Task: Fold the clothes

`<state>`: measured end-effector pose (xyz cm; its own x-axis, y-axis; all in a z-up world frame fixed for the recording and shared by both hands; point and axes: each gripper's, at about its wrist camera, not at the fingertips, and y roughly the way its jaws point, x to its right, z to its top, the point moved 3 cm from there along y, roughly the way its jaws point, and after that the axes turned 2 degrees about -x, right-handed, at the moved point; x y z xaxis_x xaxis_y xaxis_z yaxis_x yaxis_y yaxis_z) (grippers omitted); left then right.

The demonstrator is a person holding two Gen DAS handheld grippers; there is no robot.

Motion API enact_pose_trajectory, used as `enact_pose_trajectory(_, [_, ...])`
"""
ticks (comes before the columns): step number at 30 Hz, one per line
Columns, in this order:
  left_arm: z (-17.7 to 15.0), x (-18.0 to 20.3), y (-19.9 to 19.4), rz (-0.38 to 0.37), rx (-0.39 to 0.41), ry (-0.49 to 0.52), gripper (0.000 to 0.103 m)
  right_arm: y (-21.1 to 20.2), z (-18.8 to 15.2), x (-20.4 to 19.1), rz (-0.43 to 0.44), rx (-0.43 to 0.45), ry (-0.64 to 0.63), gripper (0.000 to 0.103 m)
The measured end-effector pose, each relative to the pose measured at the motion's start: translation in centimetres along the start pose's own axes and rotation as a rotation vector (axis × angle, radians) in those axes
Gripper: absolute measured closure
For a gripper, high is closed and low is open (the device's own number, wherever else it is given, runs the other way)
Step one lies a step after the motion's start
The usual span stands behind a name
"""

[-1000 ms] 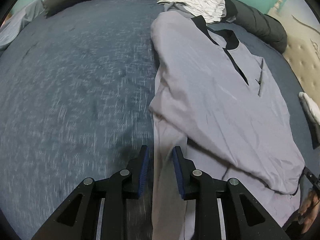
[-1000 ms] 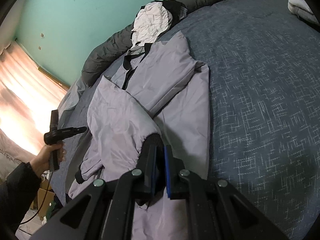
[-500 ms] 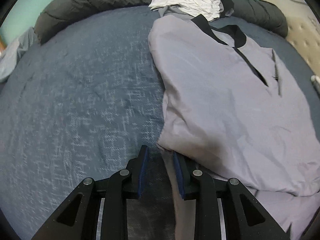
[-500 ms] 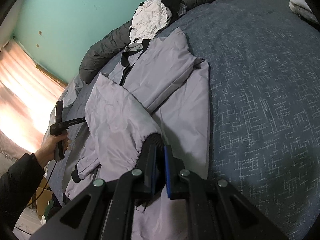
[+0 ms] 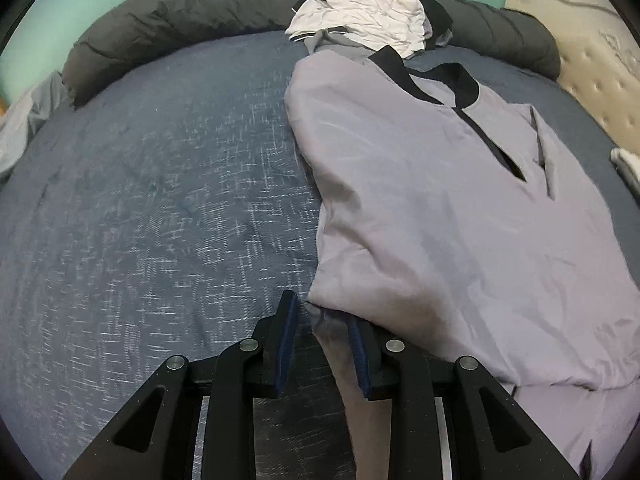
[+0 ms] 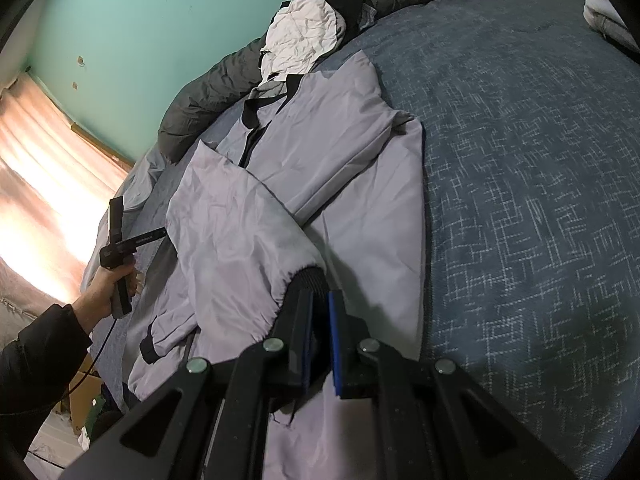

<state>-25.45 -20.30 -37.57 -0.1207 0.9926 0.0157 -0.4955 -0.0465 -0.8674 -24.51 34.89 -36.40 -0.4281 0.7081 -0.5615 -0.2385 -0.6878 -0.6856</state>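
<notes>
A pale grey jacket [image 5: 440, 208] with a black collar lies on the blue bed [image 5: 160, 200], its collar toward the far edge where a crumpled white garment [image 5: 360, 4] sits against a rolled dark duvet [image 5: 180, 12]. The step in hand looks like folding the sleeves in over the body. The right gripper [image 6: 320, 340] is pressed together on the black cuff [image 6: 308, 280] of one sleeve, which is drawn across the chest toward the near edge. The left gripper [image 5: 322, 344] stands partly spread at the jacket's other side: a strip of grey cloth runs between its blue pads [image 5: 286, 344], lying against the right-hand pad, with a gap to the other, so whether it truly pinches cannot be told. In the right wrist view the person's hand [image 6: 108, 284] grips that tool's handle by the bed's left edge, beyond the second cuff, which lies loose near the hem. Judged from this, the fold is only partly made. The next move calls for laying the held cuff flat on the body without dragging the layers beneath, then letting go cleanly. The slick fabric may slide or bunch, so the side edge should stay taut and straight.
</notes>
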Motion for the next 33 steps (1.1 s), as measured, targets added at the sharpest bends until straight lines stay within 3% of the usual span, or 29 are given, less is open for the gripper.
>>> enact_pose_trajectory(1, [0.1, 0.0, 0.0, -0.002, -0.001, -0.006, 0.076, 0.0, 0.0, 0.0, -0.001, 0.000, 0.000, 0.095])
enact_pose_trajectory(5, [0.6, -0.2, -0.7, 0.025, 0.003, -0.010, 0.093, 0.1, 0.1, -0.2, 0.003, -0.003, -0.008, 0.095])
enact_pose_trajectory(13, [0.8, -2.2, -1.4, 0.096, -0.031, -0.038, 0.094, 1.6, -0.4, -2.4, 0.006, -0.056, -0.089, 0.095])
enact_pose_trajectory(21, [-0.2, -2.3, -1.1, 0.111, -0.057, -0.060, 0.094, 2.9, -0.6, -3.0, 0.002, -0.085, -0.106, 0.095])
enact_pose_trajectory(30, [-2.8, -3.7, -3.1, -0.081, -0.024, -0.159, 0.090, 3.0, -0.1, -2.5, 0.015, -0.071, -0.077, 0.095])
enact_pose_trajectory(33, [-4.1, -4.6, -3.1, -0.145, -0.035, -0.209, 0.082, 3.0, -0.1, -2.7, 0.014, -0.068, -0.077, 0.095])
